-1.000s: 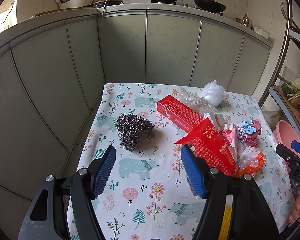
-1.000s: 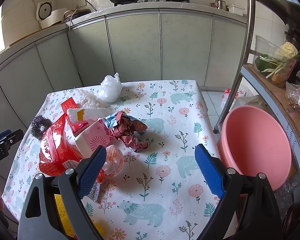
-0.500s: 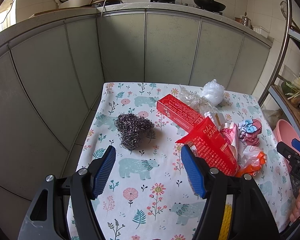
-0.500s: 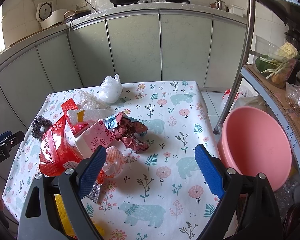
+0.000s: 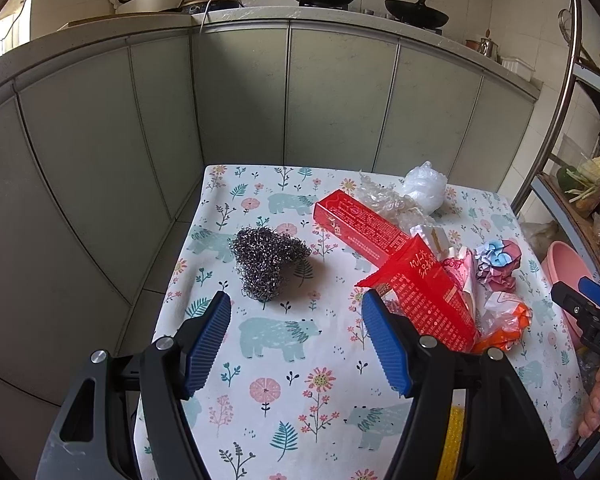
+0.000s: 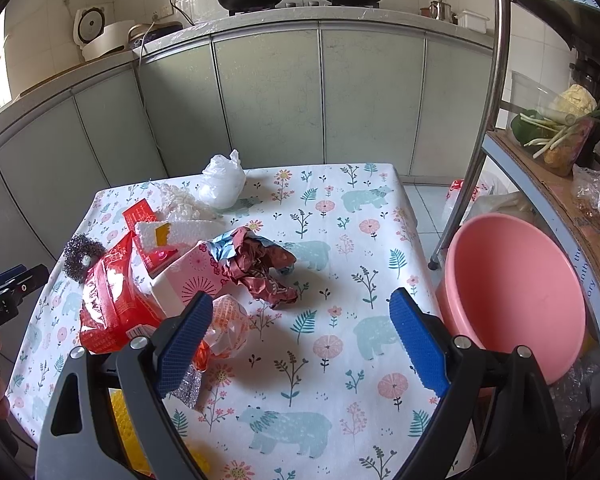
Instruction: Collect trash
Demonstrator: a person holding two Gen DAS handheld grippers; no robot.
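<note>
Trash lies on a table with a floral bear cloth [image 5: 284,380]. A steel wool scourer [image 5: 266,258] sits left, just beyond my open, empty left gripper [image 5: 296,312]. To the right lie a red carton [image 5: 360,226], a red foil bag [image 5: 428,300], clear plastic [image 5: 384,200], a white plastic bag [image 5: 426,190] and an orange wrapper [image 5: 508,320]. My right gripper [image 6: 300,316] is open and empty above the cloth, short of a crumpled maroon and blue wrapper [image 6: 256,264]. A pink box [image 6: 198,280], red bag [image 6: 112,296] and white bag [image 6: 222,184] lie left of it.
A pink basin [image 6: 516,296] stands off the table's right edge under a metal rack [image 6: 488,120] with vegetables. Grey-green cabinets [image 5: 332,100] run behind the table. A yellow sponge [image 6: 128,432] lies at the front left corner.
</note>
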